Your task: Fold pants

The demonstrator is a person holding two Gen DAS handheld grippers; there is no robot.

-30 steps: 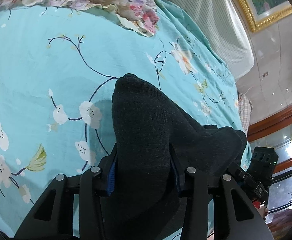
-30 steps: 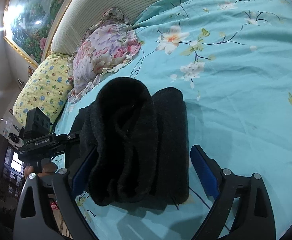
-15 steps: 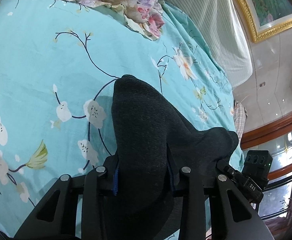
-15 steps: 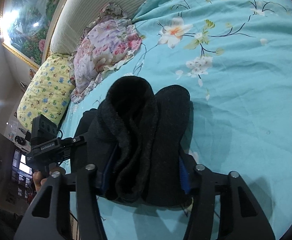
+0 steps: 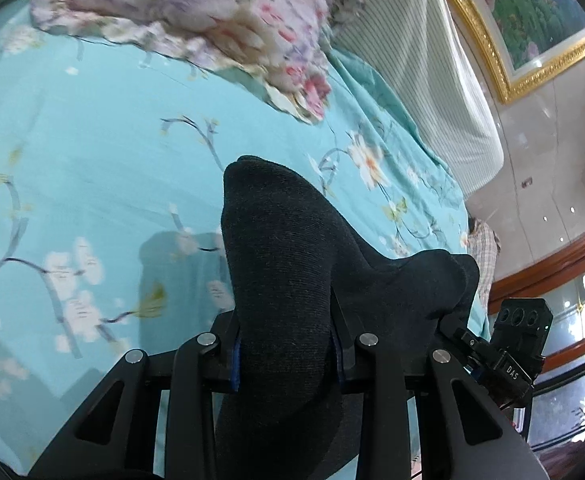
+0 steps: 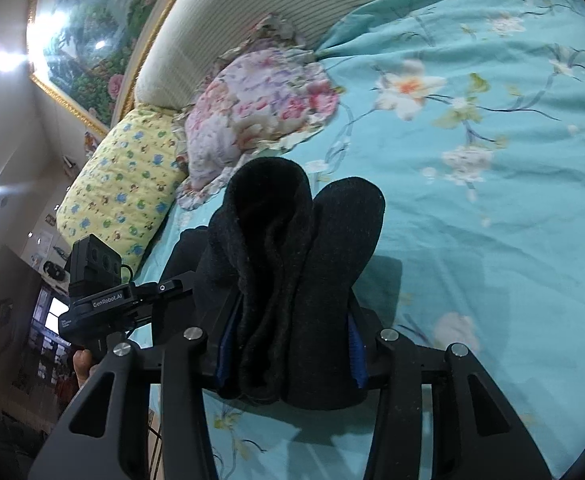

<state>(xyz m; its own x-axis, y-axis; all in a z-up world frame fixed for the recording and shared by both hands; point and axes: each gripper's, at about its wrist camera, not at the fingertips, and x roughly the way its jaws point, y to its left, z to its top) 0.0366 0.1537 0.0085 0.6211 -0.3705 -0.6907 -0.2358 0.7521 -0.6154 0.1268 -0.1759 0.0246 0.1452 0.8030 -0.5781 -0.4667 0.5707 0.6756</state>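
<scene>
Both claws, the left claw (image 5: 286, 354) and right claw (image 6: 290, 346), have just squeezed shut on the folded-up pants (image 6: 292, 272) above the bed (image 6: 492, 220), so folding looks nearly finished.

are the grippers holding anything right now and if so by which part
Both hold the folded dark pants: the left gripper clamps one end of the bundle, the right gripper the other, its jaws just closed around the stacked layers.

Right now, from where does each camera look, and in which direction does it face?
Left wrist: sits on the left gripper, looks along its fingers down over the bed; jaws just closing, clamped on the dark pants; right gripper's camera block at right.
Right wrist: sits on the right gripper, faces the headboard; clamped on the pants; a hand holding the left gripper.
Shared: pants, floral pillow, framed painting.
</scene>
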